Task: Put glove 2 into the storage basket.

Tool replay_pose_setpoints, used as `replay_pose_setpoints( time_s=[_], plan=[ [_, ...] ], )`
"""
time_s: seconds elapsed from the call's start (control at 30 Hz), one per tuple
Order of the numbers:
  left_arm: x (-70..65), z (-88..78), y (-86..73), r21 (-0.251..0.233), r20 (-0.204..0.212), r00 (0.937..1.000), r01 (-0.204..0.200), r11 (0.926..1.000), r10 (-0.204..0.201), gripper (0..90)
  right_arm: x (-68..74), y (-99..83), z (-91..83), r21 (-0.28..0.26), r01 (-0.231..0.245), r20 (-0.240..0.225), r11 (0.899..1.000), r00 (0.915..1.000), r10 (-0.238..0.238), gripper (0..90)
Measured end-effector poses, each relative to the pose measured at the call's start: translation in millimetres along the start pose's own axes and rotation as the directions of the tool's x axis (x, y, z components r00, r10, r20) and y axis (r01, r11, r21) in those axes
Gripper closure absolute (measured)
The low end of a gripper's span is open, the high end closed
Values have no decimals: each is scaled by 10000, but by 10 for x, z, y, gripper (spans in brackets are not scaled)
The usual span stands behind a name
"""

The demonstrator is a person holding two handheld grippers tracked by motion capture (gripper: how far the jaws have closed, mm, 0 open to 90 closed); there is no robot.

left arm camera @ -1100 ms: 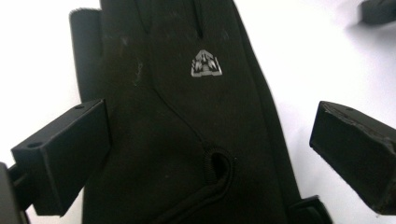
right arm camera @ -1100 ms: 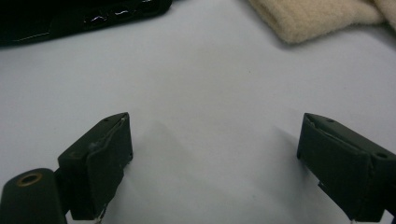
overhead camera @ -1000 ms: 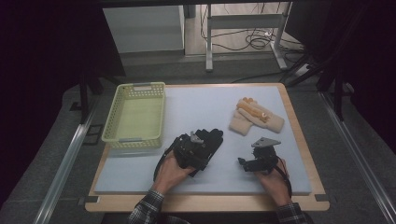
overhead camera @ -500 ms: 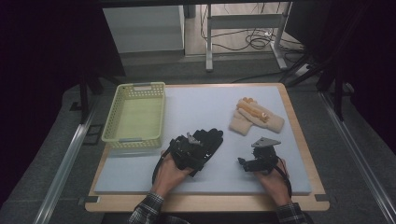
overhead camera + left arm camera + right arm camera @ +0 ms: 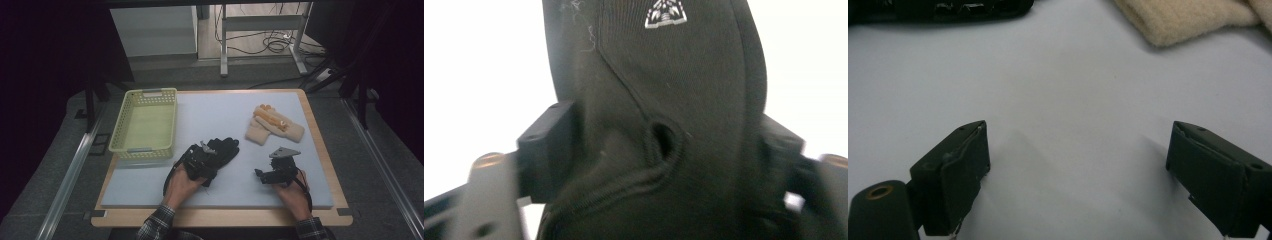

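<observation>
— Left gripper (image 5: 209,155)?
— Fingers (image 5: 546,145) just been closing, now pinching black knitted glove (image 5: 223,149) bunched between them. Glove lying on pale blue counter (image 5: 220,112), centre, at three o'clock of yellow plastic basket (image 5: 145,122).
— Right gripper (image 5: 1078,170)?
— Fingers spread wide, nothing between, resting low over bare counter. Cream woollen glove (image 5: 272,127) at twelve o'clock of it.

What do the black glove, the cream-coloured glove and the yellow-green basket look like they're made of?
Black glove: seemingly knitted fabric, matte, with fine ribbing, a stitched seam and lint.
Cream glove: soft, fuzzy knit, perhaps wool or fleece, by its nap.
Basket: probably moulded plastic; its walls carry even rows of small holes.
</observation>
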State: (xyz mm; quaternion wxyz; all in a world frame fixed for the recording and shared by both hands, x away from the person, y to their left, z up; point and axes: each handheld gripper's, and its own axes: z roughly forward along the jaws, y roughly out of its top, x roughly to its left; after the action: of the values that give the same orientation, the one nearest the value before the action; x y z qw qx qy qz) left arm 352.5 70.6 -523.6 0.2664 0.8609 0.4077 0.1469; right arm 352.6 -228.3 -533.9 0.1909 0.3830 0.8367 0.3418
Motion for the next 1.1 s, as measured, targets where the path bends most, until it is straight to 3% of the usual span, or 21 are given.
replay_pose_setpoints(
  time_s=[0.2, 0.3, 0.43, 0.67, 0.83, 1.1],
  plan=[
    [-8, -30, 14, 66, -582, 9977, -335, 9994, 338, 558, 2, 0, 1, -3, -7, -4, 10000, 10000, 7, 99],
    [-5, -35, 26, 103, -730, 9966, -387, 9992, 393, 651, 2, 0, 0, 0, -20, -3, 10000, 10000, 20, 99],
    [-2, -55, 32, 73, -699, 9966, -439, 9990, 443, 682, 0, 0, 0, 3, -3, -5, 10000, 10000, 3, 99],
    [58, -137, 62, -238, -117, 9998, -170, 9996, 167, 680, -2, -1, 1, -7, 18, -3, 10000, 10000, -18, 99],
    [128, -259, 153, -492, 125, 9999, 60, 9988, -54, 673, 1, 0, 0, -10, -29, -9, 10000, 10000, 29, 99],
    [291, -530, 327, -860, 170, 9992, 389, 9955, -376, 665, -1, -1, -1, -14, 9, -6, 10000, 10000, -9, 100]
  ],
)
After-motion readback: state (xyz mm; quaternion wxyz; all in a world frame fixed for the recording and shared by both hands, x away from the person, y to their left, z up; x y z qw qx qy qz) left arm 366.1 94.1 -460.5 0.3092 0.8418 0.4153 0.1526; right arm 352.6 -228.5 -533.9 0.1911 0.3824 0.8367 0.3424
